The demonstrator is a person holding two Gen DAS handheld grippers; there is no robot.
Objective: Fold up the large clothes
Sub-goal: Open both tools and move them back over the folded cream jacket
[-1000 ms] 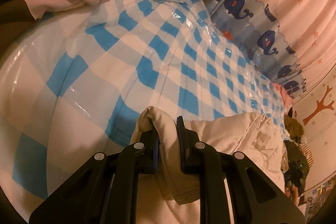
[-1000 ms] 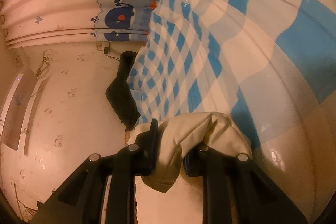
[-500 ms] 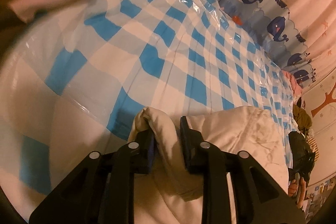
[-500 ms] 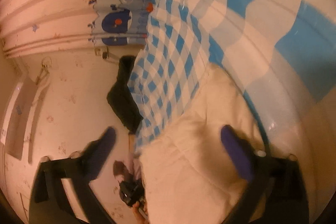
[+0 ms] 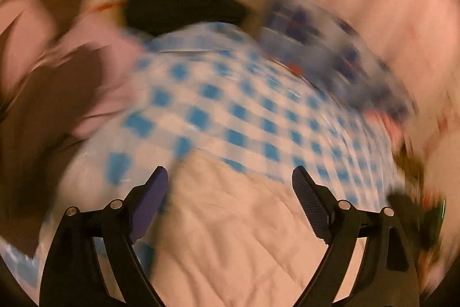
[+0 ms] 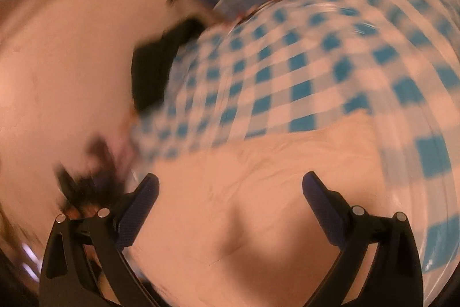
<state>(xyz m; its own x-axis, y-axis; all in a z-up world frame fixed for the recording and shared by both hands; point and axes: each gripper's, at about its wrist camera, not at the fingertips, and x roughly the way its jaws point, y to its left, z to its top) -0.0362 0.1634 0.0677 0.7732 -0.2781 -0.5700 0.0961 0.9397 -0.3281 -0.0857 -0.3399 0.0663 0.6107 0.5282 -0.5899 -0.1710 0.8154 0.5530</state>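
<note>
A cream quilted garment [image 5: 238, 223] lies flat on the blue-and-white checked plastic cloth [image 5: 230, 105]; it also shows in the right wrist view [image 6: 244, 206]. My left gripper [image 5: 230, 174] is open and empty above the garment. My right gripper [image 6: 230, 181] is open and empty above the garment too. Both views are blurred by motion.
A pink garment [image 5: 95, 76] and a black garment [image 5: 178, 5] lie at the far end of the cloth. The black garment also shows in the right wrist view [image 6: 155, 68]. A whale-print curtain [image 5: 330, 48] hangs along the right side.
Both grippers have let go of the cream garment and opened wide. The right opened first, then the left. Both have pulled back and up, and the garment now lies flat.
</note>
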